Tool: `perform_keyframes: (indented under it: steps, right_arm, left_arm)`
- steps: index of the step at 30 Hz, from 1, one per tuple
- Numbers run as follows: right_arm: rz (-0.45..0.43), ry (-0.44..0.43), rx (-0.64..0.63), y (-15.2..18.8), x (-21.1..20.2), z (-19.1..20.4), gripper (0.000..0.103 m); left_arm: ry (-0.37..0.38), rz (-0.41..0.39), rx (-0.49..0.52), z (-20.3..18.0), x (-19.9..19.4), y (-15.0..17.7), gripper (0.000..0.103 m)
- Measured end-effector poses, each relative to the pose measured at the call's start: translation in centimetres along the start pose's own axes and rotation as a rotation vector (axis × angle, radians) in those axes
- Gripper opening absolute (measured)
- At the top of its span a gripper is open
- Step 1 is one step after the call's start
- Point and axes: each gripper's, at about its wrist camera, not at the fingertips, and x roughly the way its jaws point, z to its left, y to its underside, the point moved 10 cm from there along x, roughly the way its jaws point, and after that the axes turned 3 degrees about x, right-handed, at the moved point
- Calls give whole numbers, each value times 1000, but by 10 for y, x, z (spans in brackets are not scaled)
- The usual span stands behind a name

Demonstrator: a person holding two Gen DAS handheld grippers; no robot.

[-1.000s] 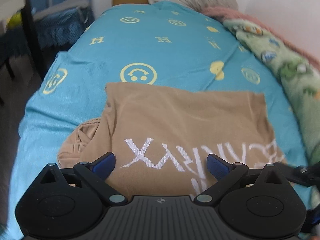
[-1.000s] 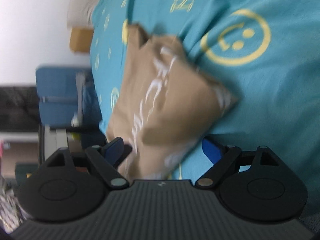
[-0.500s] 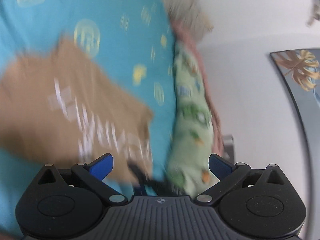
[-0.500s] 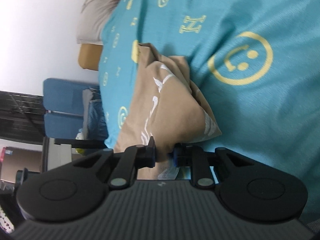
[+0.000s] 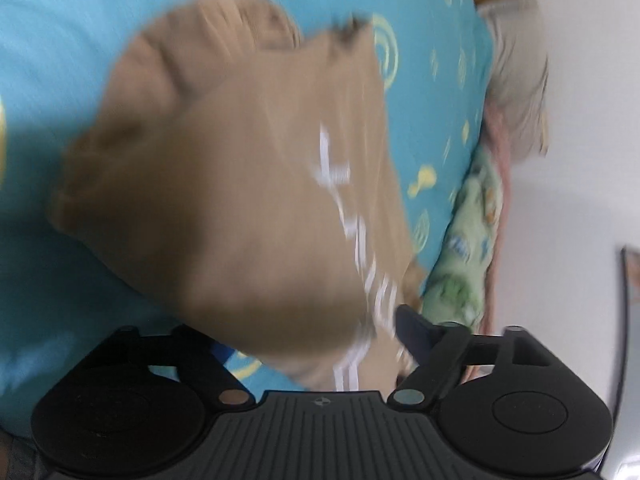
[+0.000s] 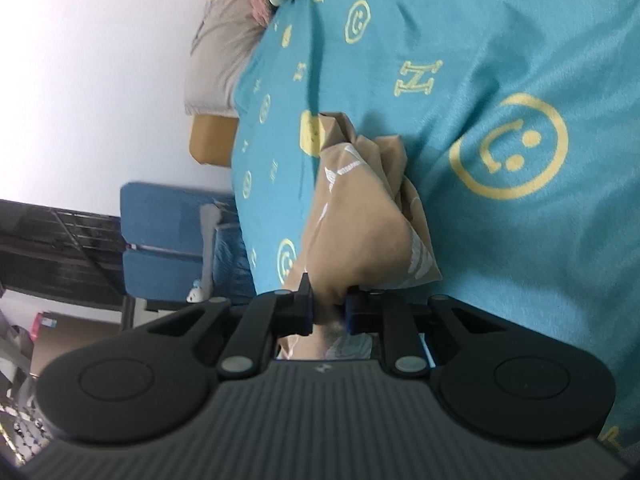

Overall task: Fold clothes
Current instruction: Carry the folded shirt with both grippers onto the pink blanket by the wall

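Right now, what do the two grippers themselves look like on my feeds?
Both look alike. The left gripper and right gripper have matte black linkage arms with silver pivot pins, two round black housings, and a dark grey ribbed body carrying a small round emblem. The fingers carry blue pads. No cables or sleeves show.

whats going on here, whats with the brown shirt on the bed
A person with a handheld gripper in each hand is folding a tan t-shirt on a bed with a teal smiley-print sheet. The right gripper is shut on a bunched edge of the shirt. The left gripper is wide open, with the shirt's cloth lying between its fingers; that view is blurred, so contact there is unclear. The shirt is gathered up, not yet a flat fold.
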Motion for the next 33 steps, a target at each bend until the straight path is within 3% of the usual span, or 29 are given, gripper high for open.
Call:
perform_keyframes:
  steps: [3, 8, 12, 17, 20, 24, 29, 33]
  right_arm:
    - [-8, -10, -6, -1, -2, 4, 17]
    - [-16, -19, -33, -2, -5, 10, 16]
    - [-31, -45, -68, -2, -12, 25, 16]
    - [-75, -112, -97, -8, -47, 55, 16]
    - [-104, -119, -102, -17, -80, 70, 16]
    - [-166, -129, -98, -42, -131, 79, 16]
    - [-255, -96, -74, -102, -184, 74, 16]
    - [-371, -66, -85, -179, -227, 87, 16]
  left_arm:
    - [-2, -44, 18, -4, -6, -4, 53]
    - [27, -98, 63, -20, -19, -10, 35]
    - [57, -128, 129, -45, -33, -8, 33]
    - [99, -109, 227, -97, -53, 13, 32]
    - [90, -68, 286, -126, -59, 38, 32]
    - [40, 56, 334, -162, -37, 82, 32]
    - [7, 196, 391, -214, 30, 134, 32]
    - [34, 295, 440, -264, 87, 185, 32]
